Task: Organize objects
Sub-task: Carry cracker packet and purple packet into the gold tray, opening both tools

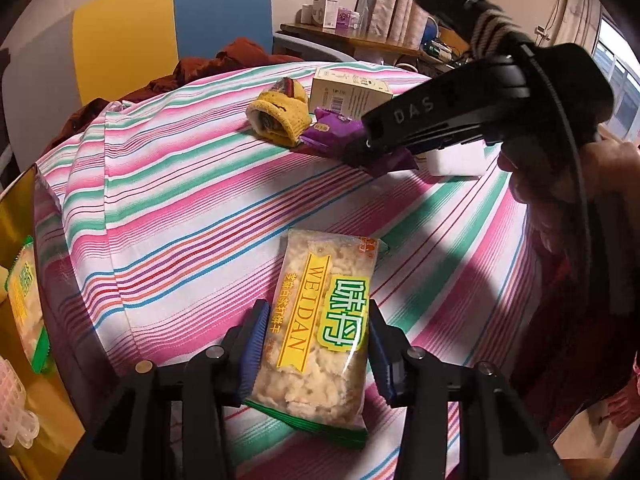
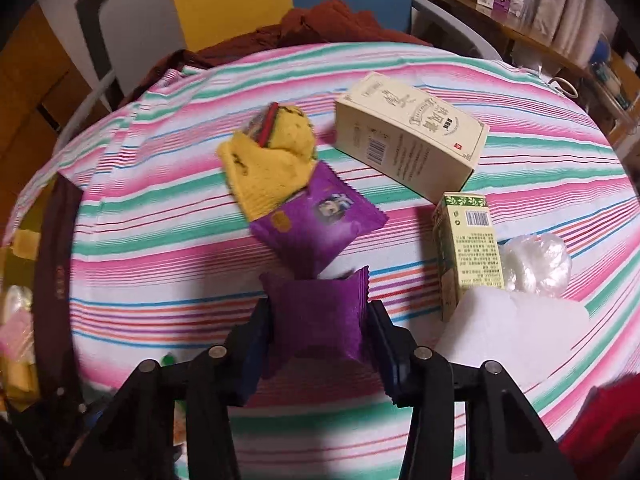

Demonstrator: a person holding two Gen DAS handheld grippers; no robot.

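Two grasps are live on the striped table [image 2: 140,240], so you look mid-pick on both sides, with nothing sorted yet as far as these views show.

Largest first: the cream carton [image 2: 408,136] lies flat at the far side, untouched. Near it stands the small green box [image 2: 466,248], with a white plastic wad [image 2: 536,260] just beside it.

Your left hand-held gripper [image 1: 316,344] straddles the cracker packet [image 1: 320,320], which lies on the cloth. Both blue pads sit at the packet's edges; I judge it clamped, jaws partly apart because the packet fills them.

The yellow sock roll [image 2: 272,164] lies mid-table, touching one purple snack packet [image 2: 320,216].

Your right hand-held gripper [image 2: 320,324] has a second purple packet [image 2: 320,312] between its pads. The wrapper is creased at the sides, so it reads as gripped. The picture is blurred, so treat that as likely, not certain.

Next move, as I see it: lift each packet straight up so it clears its neighbours, then carry it to its destination. The bin at the left edge [image 1: 16,280] already holds a similar cracker pack, so that is my guess for the left load.
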